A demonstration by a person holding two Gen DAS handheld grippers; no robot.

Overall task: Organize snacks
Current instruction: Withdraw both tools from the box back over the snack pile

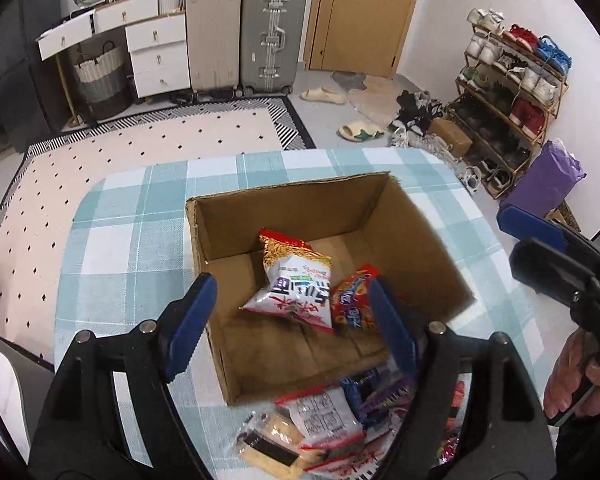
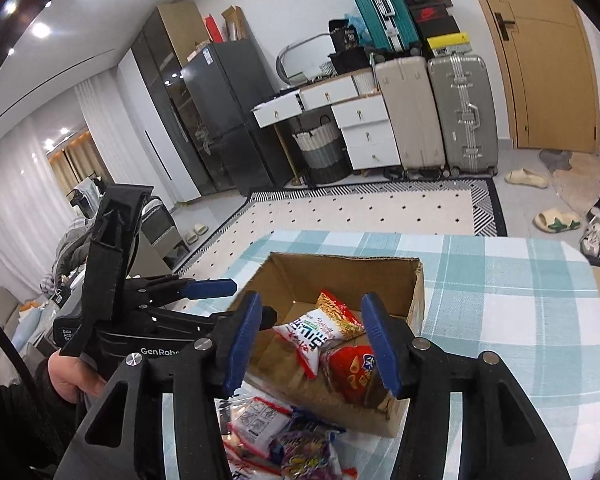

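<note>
An open cardboard box [image 1: 300, 208] [image 2: 340, 276] stands on a table under a teal checked cloth [image 1: 140, 240] [image 2: 500, 300]. A white and red noodle snack bag [image 1: 296, 284] [image 2: 320, 332] lies tilted inside it, beside a red snack bag [image 1: 354, 300] [image 2: 352, 368]. Several more snack packets form a pile [image 1: 320, 420] [image 2: 280, 432] on the cloth in front of the box. My left gripper [image 1: 292, 324] [image 2: 236, 300] hangs open over the box's near left part, holding nothing. The right gripper [image 2: 312, 344] [image 1: 536, 244] is open above the box's near edge, also holding nothing.
A patterned rug [image 1: 160, 148] lies on the floor beyond the table. Two suitcases [image 1: 244, 40], white drawers [image 1: 156, 56] and a woven basket [image 1: 100, 76] line the far wall. A shoe rack [image 1: 508, 92] and a purple bag [image 1: 544, 180] are at the right. A hand [image 2: 68, 376] holds the left gripper.
</note>
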